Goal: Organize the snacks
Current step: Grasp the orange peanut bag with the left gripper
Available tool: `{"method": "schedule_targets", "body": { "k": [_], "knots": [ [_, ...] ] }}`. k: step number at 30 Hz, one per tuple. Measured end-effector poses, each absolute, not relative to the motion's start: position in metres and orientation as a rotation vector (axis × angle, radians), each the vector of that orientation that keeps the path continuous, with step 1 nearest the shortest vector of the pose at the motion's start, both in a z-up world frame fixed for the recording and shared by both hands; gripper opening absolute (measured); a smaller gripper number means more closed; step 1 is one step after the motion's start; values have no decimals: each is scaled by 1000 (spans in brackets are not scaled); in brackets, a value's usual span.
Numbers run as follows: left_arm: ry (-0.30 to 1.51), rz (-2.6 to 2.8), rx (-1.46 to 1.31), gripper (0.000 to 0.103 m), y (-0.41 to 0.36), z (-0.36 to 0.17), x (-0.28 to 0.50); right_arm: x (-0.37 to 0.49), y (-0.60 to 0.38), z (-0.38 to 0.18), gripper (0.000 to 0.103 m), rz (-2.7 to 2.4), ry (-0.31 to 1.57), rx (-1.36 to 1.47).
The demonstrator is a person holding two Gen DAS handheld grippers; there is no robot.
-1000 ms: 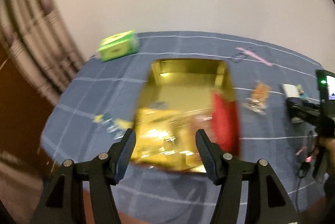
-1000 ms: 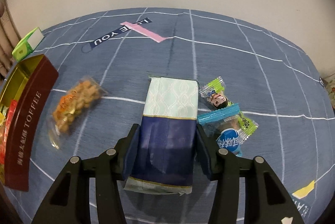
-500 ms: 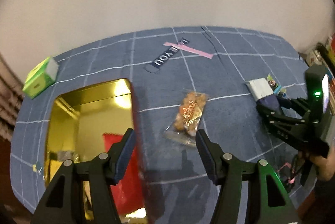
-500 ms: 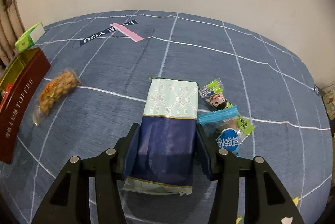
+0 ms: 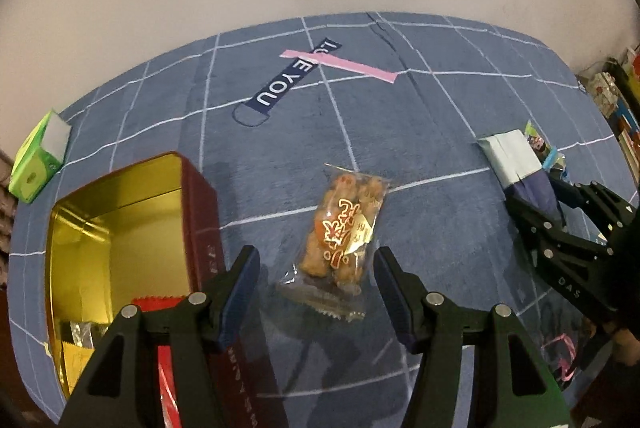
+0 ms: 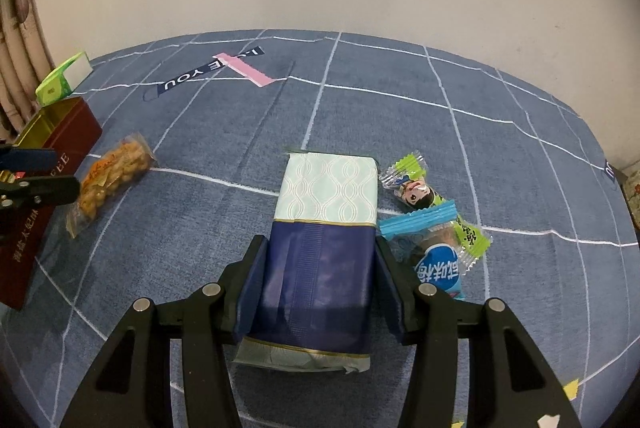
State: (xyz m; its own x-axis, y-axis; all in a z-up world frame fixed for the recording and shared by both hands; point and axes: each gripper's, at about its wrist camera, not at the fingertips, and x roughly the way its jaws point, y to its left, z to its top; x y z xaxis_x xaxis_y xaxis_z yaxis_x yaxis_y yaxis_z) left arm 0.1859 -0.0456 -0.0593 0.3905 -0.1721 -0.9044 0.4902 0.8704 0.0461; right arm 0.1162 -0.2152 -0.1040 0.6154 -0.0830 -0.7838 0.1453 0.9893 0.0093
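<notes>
Snacks lay scattered over the counter (image 6: 440, 116), which was covered in a blue cloth with a white grid. A clear packet of golden fried pieces (image 5: 345, 230) rested flat on the cloth, just right of the open toffee tin (image 5: 196, 196), whose red outer wall and gold inside both showed. The left gripper (image 5: 316, 282) hung over that packet with its jaws apart, one blue pad on either side of the packet's near end and neither touching it; it grasped nothing. Inside the tin, a red wrapper (image 5: 160, 302) and some foil-coloured pieces lay near the closer end.

Farther right, the right gripper (image 6: 318, 282) was clamped on a tall soft pack (image 6: 324, 228), pale mint with a wave pattern on its far half and navy on its near half. Both pads pressed against the navy sides, and the pack's underside appeared to rest on the cloth. Just beside it lay three small sweets: a green-ended wrapper with a cartoon face (image 6: 412, 184), a blue-ended one (image 6: 434, 260) with white characters, and another green one (image 6: 472, 240) partly beneath the blue.

At the far left edge stood a green and white carton (image 5: 38, 160). Near the back, a navy strap printed with white letters (image 5: 294, 78) lay crossed by a pink strip (image 5: 340, 65).
</notes>
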Motion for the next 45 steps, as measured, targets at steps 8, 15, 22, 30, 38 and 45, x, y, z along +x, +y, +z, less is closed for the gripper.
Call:
{"method": "schedule_targets", "body": {
  "k": [8, 15, 22, 30, 38, 45],
  "knots": [
    [1145, -440, 314, 61, -52, -73, 204, 116, -215, -104, 48, -133, 890, 77],
    [1160, -477, 369, 61, -68, -82, 204, 116, -215, -104, 48, -133, 890, 77],
    [1138, -452, 417, 45, -72, -88, 200, 116, -215, -104, 48, -133, 890, 77],
    [1122, -446, 462, 37, -75, -86, 190, 115, -215, -104, 48, -133, 890, 77],
    [1141, -424, 441, 37, -71, -78, 179, 115, -215, -104, 48, -134, 890, 77],
    [1142, -397, 406, 37, -59, -60, 158, 115, -215, -104, 48, -135, 890, 76]
  ]
}}
